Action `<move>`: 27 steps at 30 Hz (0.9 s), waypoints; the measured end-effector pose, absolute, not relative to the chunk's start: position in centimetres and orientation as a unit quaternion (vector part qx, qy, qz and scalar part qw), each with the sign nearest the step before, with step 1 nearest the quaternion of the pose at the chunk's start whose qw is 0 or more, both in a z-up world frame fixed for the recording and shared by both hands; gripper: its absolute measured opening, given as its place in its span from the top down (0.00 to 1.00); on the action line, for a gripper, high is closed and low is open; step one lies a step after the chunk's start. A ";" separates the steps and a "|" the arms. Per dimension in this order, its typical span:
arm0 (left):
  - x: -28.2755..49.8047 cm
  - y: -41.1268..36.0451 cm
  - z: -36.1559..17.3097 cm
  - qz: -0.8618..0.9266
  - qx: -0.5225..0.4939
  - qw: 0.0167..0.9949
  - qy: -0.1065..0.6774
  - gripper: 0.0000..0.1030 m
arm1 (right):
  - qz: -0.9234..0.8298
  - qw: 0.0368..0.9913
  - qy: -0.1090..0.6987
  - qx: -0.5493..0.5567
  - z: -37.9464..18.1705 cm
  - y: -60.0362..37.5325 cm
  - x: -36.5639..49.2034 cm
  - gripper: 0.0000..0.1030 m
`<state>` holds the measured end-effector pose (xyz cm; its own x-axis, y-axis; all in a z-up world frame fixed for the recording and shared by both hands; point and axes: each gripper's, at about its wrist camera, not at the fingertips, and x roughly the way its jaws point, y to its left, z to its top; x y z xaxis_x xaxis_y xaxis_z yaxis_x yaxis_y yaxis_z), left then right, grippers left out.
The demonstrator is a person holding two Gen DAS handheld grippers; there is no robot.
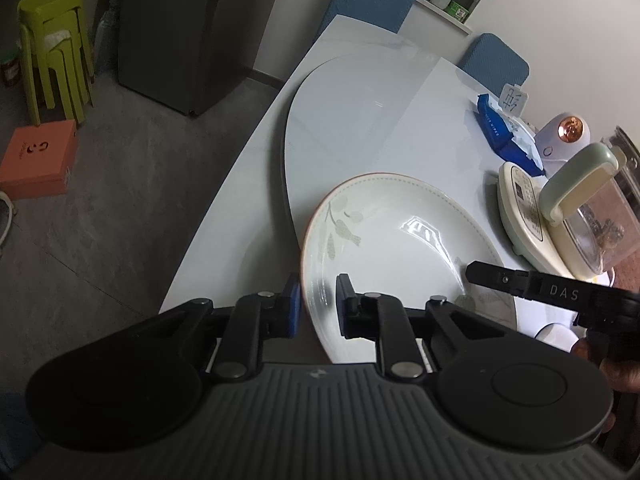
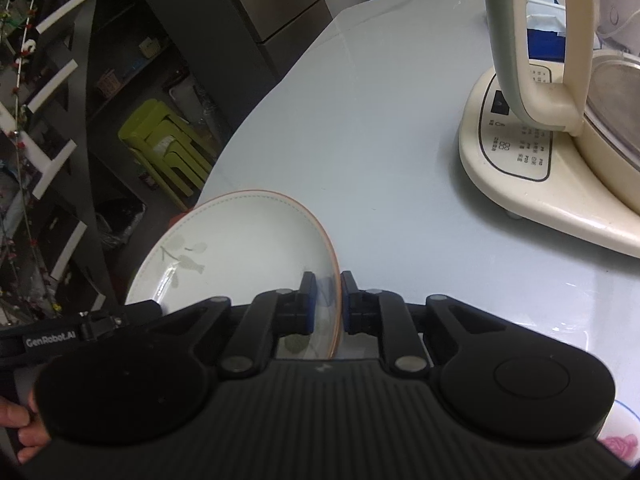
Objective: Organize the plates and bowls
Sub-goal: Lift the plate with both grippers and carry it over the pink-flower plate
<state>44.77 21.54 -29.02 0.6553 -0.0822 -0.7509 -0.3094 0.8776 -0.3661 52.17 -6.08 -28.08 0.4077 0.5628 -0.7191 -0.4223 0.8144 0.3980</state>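
Left wrist view: the left hand-held gripper [image 1: 318, 306] is clamped on the near-left rim of a cream plate [image 1: 400, 240], one blue pad outside the rim and the other inside the well. The plate has an orange-brown edge and a pale green leaf sprig painted on it. It is tilted over the white surface [image 1: 360, 120], close to that surface's near edge. The right hand-held gripper [image 1: 476, 272] reaches in from the right, its black fingertip at the plate's right side; from here its jaw state cannot be told. Beyond the plate stand a cream electric kettle [image 1: 568, 216] on its base, a blue wipes pack [image 1: 500, 132] and a small white appliance [image 1: 560, 136]. On the floor to the left are stacked green stools [image 1: 52, 52] and an orange box [image 1: 40, 156], with a grey fridge [image 1: 188, 28] behind.

Right wrist view: the right hand-held gripper [image 2: 327, 304] is closed on the plate's [image 2: 240, 240] orange-edged rim, a pad on each side of it. The plate leans up to the left, partly past the edge of the surface [image 2: 380, 140]. The left hand-held gripper [image 2: 152, 308] shows at the plate's lower left. The kettle [image 2: 552, 120] stands well apart at right. A bowl with a pink flower [image 2: 620, 440] peeks out at the lower right
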 end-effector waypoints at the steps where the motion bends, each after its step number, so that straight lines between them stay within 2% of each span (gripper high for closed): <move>1: 44.8 21.7 -29.0 0.063 -0.241 0.877 0.411 0.80 | 0.297 0.834 0.458 0.081 -28.1 -6.2 52.2 0.85; 9: 44.3 21.6 -27.6 0.059 -0.239 0.877 0.413 0.80 | 0.311 0.832 0.447 0.109 -26.7 -7.6 51.9 0.85; 27: 41.3 17.2 -18.5 -0.015 -0.234 0.894 0.382 0.80 | 0.266 0.873 0.392 0.116 -18.7 -13.6 46.0 0.85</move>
